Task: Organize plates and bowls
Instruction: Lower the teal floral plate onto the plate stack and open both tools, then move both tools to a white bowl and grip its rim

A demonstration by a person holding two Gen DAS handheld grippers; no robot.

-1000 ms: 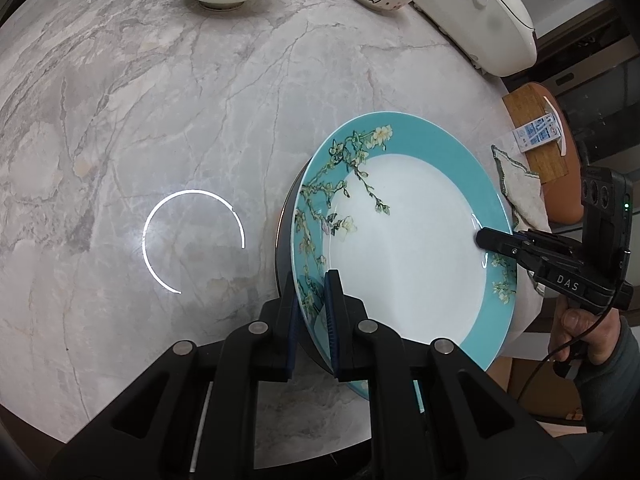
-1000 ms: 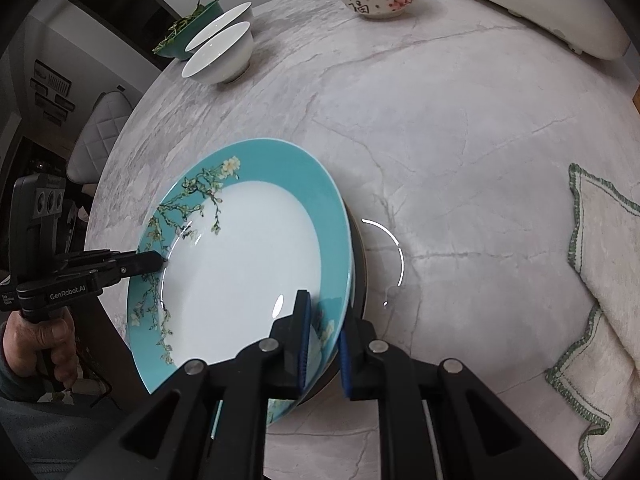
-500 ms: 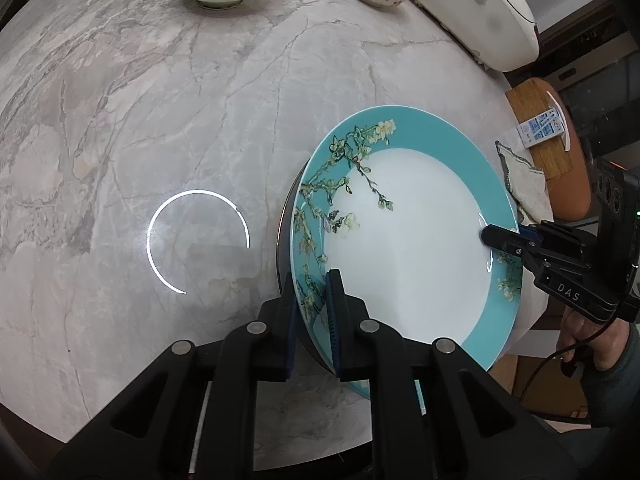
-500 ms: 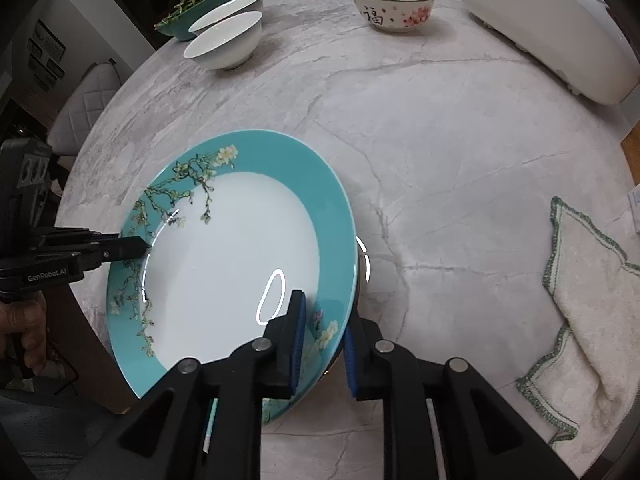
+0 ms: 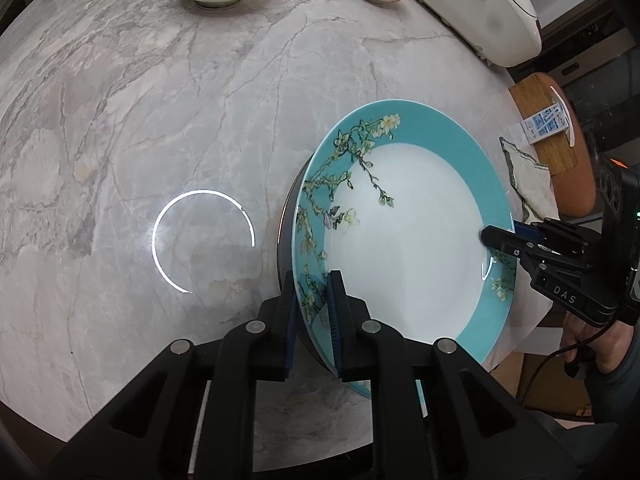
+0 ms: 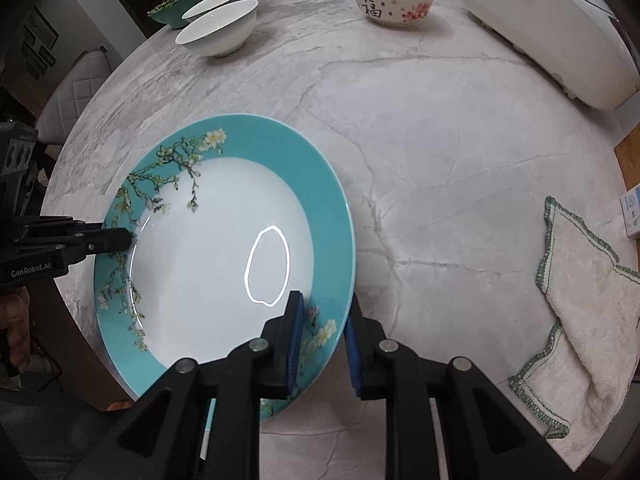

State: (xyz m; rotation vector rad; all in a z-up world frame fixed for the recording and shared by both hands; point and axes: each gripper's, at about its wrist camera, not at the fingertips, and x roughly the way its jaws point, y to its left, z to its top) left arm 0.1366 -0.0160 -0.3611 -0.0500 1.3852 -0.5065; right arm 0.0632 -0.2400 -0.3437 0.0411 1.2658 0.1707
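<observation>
A teal-rimmed plate (image 5: 404,240) with a blossom branch lies tilted over a dark dish (image 5: 285,232) that peeks out under its left edge. My left gripper (image 5: 313,320) is shut on the plate's near rim; in the right wrist view its fingertips (image 6: 120,239) reach the plate's left side. My right gripper (image 6: 322,340) straddles the opposite rim of the plate (image 6: 208,260). Its jaws are opening, and a gap shows between the pads and the rim. In the left wrist view the right gripper's fingertips (image 5: 490,237) sit at the plate's right edge.
On the round marble table (image 6: 440,160) stand two white bowls (image 6: 218,28), a patterned bowl (image 6: 392,2) and a green dish with leaves (image 6: 180,4) at the back. A white appliance (image 6: 552,28) is at the back right, a folded cloth (image 6: 580,300) at the right edge.
The right gripper's jaws have widened off the plate rim, and the right view has shifted so the plate looks flatter. The left gripper still holds the rim in the same place.
</observation>
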